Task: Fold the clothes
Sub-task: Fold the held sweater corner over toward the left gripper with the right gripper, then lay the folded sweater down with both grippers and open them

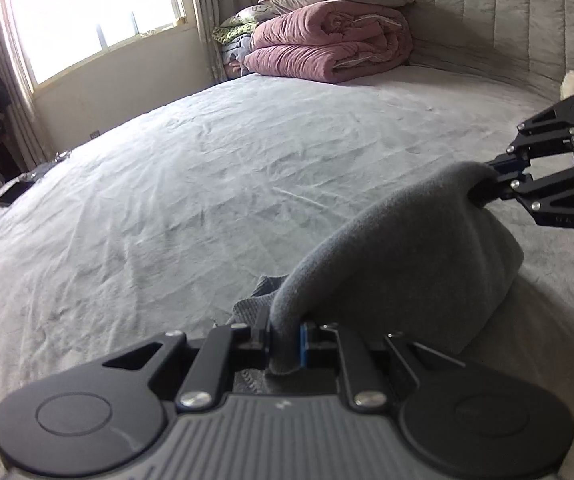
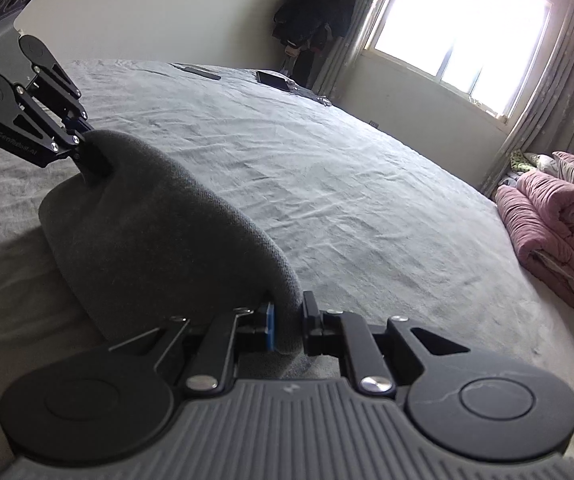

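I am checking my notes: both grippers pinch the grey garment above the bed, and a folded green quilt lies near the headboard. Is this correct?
One detail is wrong: the folded quilt is pink, not green, as the left wrist view shows. The rest holds: the left gripper and right gripper both pinch the grey garment above the bed.

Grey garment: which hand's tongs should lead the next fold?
Neither clearly. The left tongs and right tongs each pinch one end of the grey garment, draped between them over the bed; probably move both together.
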Demonstrator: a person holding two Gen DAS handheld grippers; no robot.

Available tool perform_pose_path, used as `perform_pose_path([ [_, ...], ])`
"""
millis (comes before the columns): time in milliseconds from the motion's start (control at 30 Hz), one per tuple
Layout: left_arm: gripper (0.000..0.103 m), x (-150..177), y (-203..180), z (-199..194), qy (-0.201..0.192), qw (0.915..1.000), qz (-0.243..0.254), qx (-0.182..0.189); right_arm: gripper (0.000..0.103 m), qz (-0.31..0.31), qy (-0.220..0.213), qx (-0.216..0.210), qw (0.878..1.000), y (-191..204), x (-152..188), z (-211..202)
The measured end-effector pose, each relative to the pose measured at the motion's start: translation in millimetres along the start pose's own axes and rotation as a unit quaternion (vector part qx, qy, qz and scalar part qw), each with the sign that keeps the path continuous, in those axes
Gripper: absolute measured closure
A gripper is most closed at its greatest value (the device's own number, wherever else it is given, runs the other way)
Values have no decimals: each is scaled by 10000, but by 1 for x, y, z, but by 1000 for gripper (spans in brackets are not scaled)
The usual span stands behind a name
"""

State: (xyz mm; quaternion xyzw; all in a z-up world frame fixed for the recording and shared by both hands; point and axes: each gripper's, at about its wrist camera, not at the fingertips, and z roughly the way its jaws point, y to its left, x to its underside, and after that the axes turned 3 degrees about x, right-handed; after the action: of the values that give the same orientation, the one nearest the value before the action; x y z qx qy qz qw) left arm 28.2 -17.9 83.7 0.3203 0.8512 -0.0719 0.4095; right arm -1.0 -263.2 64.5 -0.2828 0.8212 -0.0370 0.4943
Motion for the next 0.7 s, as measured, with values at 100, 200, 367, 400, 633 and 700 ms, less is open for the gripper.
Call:
perform_pose_path([
  [100, 90, -5, 12, 15, 118, 9994, -287, 166, 90, 240, 92, -193, 9995, -12, -3, 12],
  [200, 90, -8, 22, 25, 152, 9982, -481, 319, 90, 503, 214, -382, 9978, -21, -2, 25],
  [367, 90, -5, 37, 37, 188, 9942, -930, 499, 89, 852, 370, -590, 9939, -27, -3, 41],
  [400, 90, -4, 39, 39, 200, 9937, -973, 521, 88, 907, 385, -617, 9932, -27, -4, 44],
  [633, 90, -1, 56, 50, 256, 9875, -1436, 602, 85, 1313, 388, -650, 9885, -37, -7, 51],
  [700, 89, -1, 60, 54, 280, 9848, -1585, 650, 83, 1430, 410, -618, 9869, -39, -5, 54],
])
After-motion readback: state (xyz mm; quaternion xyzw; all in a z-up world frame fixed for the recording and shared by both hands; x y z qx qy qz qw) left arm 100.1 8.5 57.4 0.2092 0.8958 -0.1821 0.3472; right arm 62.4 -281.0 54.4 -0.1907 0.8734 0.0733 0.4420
